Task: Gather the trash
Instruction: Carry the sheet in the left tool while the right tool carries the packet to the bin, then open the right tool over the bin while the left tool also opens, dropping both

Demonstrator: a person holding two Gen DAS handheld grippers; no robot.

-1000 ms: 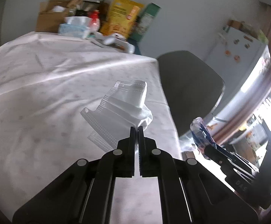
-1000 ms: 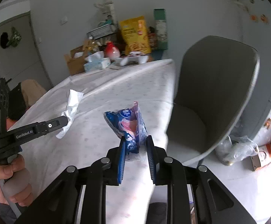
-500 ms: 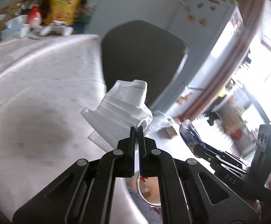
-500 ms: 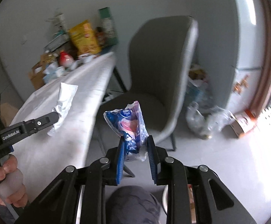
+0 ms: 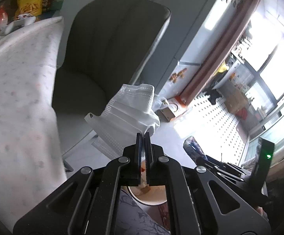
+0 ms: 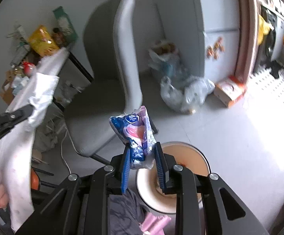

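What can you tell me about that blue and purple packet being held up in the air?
The blue and purple packet is a crumpled, soft plastic wrapper, seemingly a tissue pack, with a white round logo reading "Vinda" and pink patches on its face. It looks mostly empty and squashed, its torn top edge pointing upward. It stands roughly upright, its lower end pinched between the blue-padded fingers of the right gripper. It hangs in the air above the floor, just in front of a round beige bin. Nothing else touches it.

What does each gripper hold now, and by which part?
The left gripper pinches a white face mask by its lower corner. The right gripper clamps a blue tissue packet by its bottom end.
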